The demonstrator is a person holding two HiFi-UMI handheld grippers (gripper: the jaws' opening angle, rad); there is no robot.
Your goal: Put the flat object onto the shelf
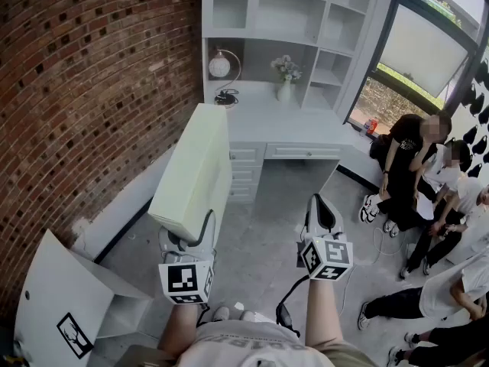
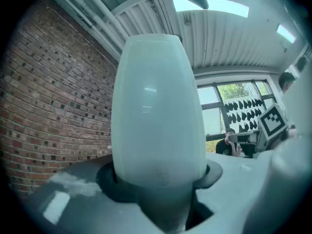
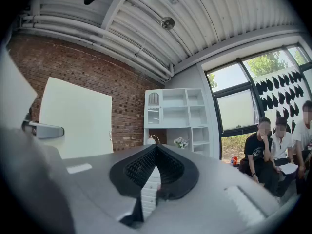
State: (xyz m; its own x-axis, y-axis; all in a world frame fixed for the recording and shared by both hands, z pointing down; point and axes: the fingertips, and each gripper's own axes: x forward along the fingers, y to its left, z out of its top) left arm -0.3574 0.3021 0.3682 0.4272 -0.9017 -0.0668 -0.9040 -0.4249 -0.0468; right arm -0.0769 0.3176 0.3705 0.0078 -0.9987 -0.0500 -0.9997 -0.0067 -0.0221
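Note:
The flat object is a large pale board, held upright and tilted in front of me. My left gripper is shut on its lower edge. In the left gripper view the board's edge fills the space between the jaws. My right gripper hangs to the right of the board, apart from it, shut with nothing in it. From the right gripper view the board stands at the left. The white shelf unit rises over a white desk ahead of both grippers.
A brick wall runs along the left. A globe lamp and a vase of flowers stand on the desk. Several people sit on the floor at right by the window. A white panel with a deer print leans at lower left.

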